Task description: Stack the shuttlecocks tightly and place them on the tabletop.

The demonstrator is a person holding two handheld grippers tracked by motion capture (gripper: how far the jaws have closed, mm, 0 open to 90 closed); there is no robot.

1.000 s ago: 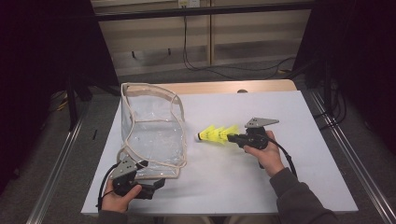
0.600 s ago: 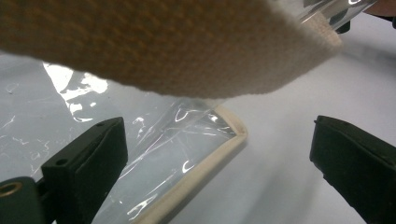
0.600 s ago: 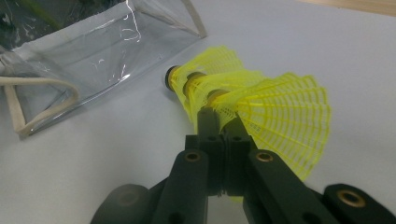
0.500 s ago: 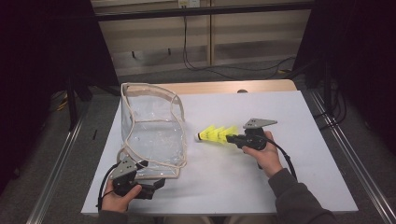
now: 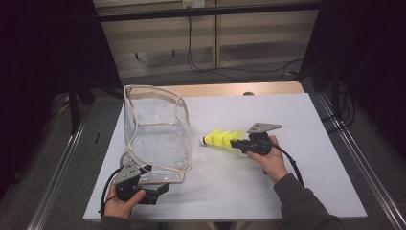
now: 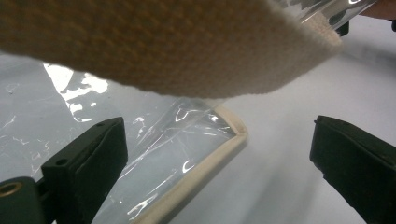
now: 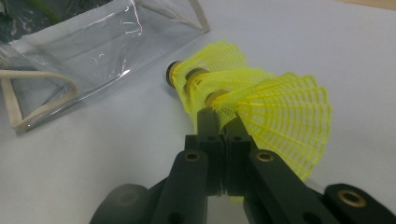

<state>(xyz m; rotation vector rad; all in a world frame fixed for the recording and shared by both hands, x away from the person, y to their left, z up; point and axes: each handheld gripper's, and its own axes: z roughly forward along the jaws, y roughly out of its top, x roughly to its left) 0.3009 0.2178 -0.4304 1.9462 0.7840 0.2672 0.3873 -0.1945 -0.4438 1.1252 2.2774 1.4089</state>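
Right claw (image 5: 238, 143) clamped on the yellow shuttlecock stack (image 5: 221, 138), held just above the bench (image 5: 287, 191), corks aimed straight toward the clear bag (image 5: 155, 139) close alongside. Left claw (image 6: 217, 154) spread wide at the bag's near corner, gripping nothing.

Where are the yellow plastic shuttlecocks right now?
High view: the stacked yellow plastic shuttlecocks sit mid-table, pinched in the right tool, just right of the clear plastic bag.

Your clear glossy crinkled plastic bag (image 5: 155, 139) has rough cream woven cloth trim (image 6: 187, 51). Your yellow plastic mesh shuttlecocks (image 7: 261, 102) look matt. The white table top (image 5: 287, 115) is smooth, matt.
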